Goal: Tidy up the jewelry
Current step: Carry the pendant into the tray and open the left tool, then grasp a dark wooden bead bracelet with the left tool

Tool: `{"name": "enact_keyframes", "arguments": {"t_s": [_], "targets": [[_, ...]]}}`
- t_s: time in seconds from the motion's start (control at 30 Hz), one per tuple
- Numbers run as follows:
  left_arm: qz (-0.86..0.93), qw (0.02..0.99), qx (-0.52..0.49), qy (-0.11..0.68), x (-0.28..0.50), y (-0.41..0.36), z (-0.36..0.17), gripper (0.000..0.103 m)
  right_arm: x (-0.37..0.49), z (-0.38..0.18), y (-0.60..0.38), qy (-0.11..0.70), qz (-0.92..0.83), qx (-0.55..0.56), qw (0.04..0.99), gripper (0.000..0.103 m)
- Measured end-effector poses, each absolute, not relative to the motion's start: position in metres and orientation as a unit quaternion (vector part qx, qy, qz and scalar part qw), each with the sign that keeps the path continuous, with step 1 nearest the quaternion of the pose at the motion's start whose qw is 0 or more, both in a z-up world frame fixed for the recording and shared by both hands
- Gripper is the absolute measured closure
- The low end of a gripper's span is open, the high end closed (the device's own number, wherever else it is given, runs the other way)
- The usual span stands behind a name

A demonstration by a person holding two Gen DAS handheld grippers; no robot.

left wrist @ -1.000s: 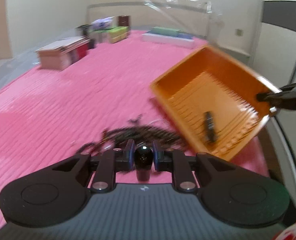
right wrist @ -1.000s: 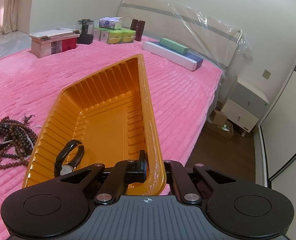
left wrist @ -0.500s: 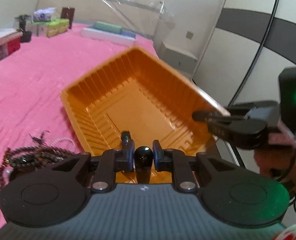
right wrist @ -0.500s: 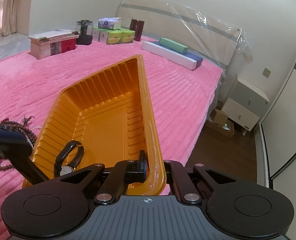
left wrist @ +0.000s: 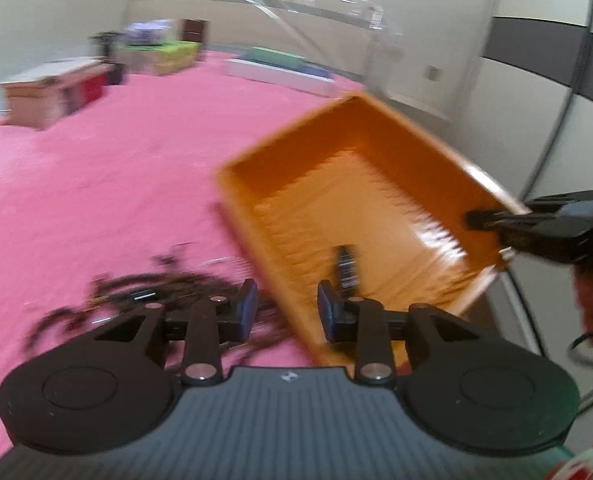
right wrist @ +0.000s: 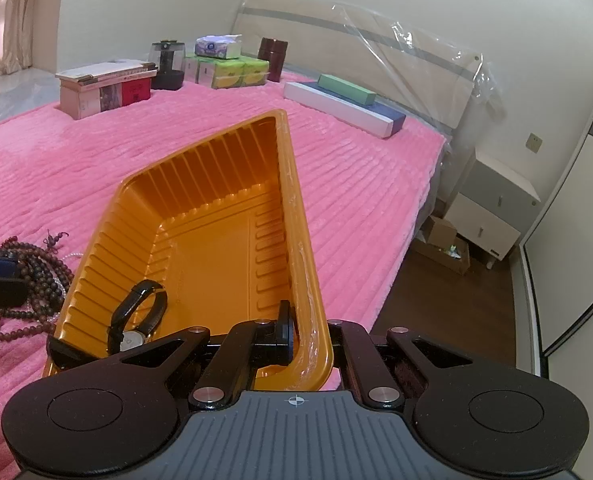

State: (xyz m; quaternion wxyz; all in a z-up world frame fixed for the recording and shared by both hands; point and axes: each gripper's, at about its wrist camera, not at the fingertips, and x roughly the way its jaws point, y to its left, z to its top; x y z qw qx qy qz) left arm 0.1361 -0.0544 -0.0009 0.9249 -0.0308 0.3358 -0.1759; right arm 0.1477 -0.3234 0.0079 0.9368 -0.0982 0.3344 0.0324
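Observation:
An orange ribbed tray (right wrist: 216, 240) rests on the pink bed, its near end lifted; it also shows in the left wrist view (left wrist: 360, 184). My right gripper (right wrist: 300, 336) is shut on the tray's near rim. A black-strapped watch (right wrist: 136, 320) lies inside the tray, seen blurred in the left wrist view (left wrist: 346, 268). A heap of dark brown bead strands (right wrist: 28, 276) lies on the bed left of the tray, blurred in the left wrist view (left wrist: 148, 288). My left gripper (left wrist: 284, 312) is open and empty, low over the tray's left wall beside the beads.
The pink ribbed bedspread (right wrist: 76, 160) covers the bed. A stack of books (right wrist: 104, 88), a black jar (right wrist: 168, 64), tissue boxes (right wrist: 228, 64) and long flat boxes (right wrist: 344, 104) sit near the headboard. A nightstand (right wrist: 492, 208) and the floor lie right of the bed.
My left gripper has opened, and the dark round object between its fingers is no longer in view. It swung left, back toward the beads. The right gripper and tray have barely moved.

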Motion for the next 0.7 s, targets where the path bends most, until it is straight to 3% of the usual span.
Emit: {"name": "enact_keyframes", "arguments": {"t_s": [0.3, 0.53, 0.7], "targets": [[-0.012, 0.938, 0.006, 0.346, 0.12, 0.043, -0.034, 0.073, 0.148, 0.008, -0.323, 0.336, 0.03, -0.099, 0.936, 0.098], [0.014, 0.931, 0.013, 0.364, 0.145, 0.065, -0.051, 0.074, 0.15, 0.007, -0.325, 0.337, 0.027, -0.101, 0.935, 0.098], [0.017, 0.921, 0.034, 0.387, 0.159, 0.061, -0.064, 0.086, 0.15, 0.007, -0.325, 0.339, 0.027, -0.102, 0.935, 0.098]]}}
